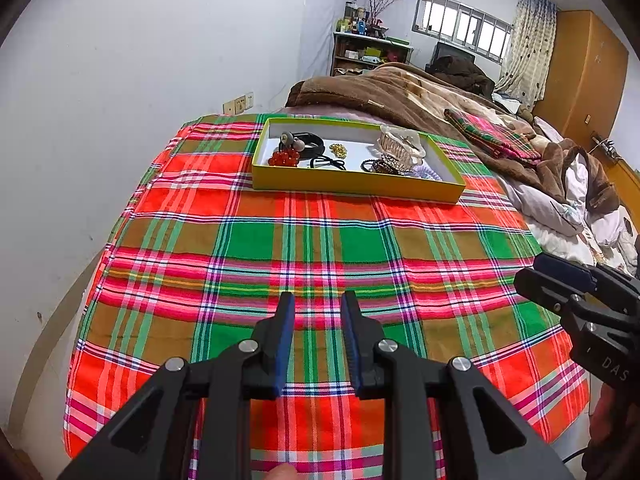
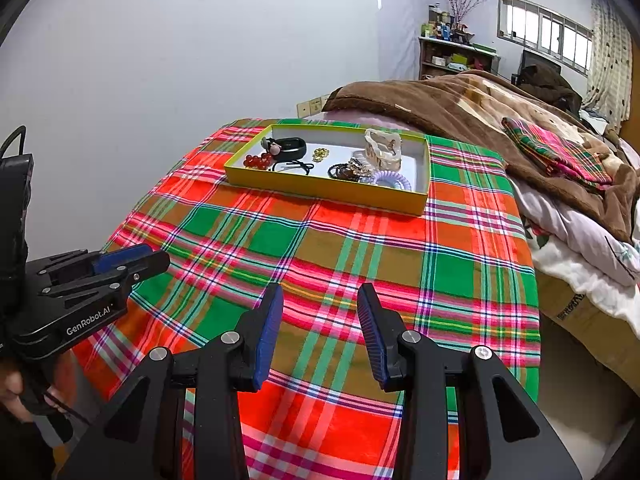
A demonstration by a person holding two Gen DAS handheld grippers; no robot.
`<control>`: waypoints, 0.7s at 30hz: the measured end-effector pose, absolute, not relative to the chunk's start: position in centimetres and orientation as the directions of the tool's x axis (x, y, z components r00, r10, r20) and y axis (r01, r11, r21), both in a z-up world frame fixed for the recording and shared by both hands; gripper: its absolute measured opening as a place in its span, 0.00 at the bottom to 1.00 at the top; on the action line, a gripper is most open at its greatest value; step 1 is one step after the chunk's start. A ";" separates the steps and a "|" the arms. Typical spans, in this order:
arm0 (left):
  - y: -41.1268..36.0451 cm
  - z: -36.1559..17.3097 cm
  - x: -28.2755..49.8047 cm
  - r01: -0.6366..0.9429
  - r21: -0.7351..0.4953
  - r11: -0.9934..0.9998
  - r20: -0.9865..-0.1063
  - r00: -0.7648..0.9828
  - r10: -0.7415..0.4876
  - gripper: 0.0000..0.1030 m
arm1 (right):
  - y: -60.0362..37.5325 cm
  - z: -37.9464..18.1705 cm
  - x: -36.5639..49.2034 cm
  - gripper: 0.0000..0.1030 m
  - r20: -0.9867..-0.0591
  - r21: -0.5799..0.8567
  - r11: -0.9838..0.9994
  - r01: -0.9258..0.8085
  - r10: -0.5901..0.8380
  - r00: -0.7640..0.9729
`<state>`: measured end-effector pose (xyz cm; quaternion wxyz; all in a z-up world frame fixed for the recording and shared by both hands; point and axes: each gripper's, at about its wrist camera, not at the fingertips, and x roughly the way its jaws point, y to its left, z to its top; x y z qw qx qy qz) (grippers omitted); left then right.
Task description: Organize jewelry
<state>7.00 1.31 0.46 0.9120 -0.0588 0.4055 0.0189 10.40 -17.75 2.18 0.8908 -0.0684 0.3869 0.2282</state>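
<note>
You are holding both grippers empty over the plaid cloth [image 1: 320, 248], with the jewelry already lying in the yellow tray [image 1: 356, 186].

Your left gripper [image 1: 318, 304] and right gripper [image 2: 320, 294] are hovering with jaws parted, gripping nothing, well short of the tray. Inside it are sitting red beads [image 1: 284, 157], a black band [image 1: 308, 145], a gold chain [image 1: 338, 149], a black hair tie [image 1: 327, 163], dark bead bracelets [image 1: 378, 166], a cream hair claw [image 1: 400, 145] and a lilac coil tie [image 2: 394, 180].

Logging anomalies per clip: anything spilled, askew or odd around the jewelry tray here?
Nothing spilled or damaged. All the jewelry sits loosely jumbled inside the shallow yellow cardboard tray, none on the plaid red-green cloth. The tray lies slightly skewed to the cloth's stripes. Both grippers hang empty.
</note>
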 end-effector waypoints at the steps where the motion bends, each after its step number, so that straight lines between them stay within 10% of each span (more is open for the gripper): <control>1: 1.3 0.4 7.0 -0.083 -0.091 0.992 -0.743 0.670 -0.012 0.24 | -17.8 2.2 10.4 0.38 -0.721 0.055 0.887 -0.459 0.354 0.596; 21: 0.9 0.1 7.1 -0.098 -0.053 0.994 -0.749 0.662 0.025 0.24 | -17.7 2.1 10.5 0.38 -0.722 0.052 0.885 -0.464 0.354 0.595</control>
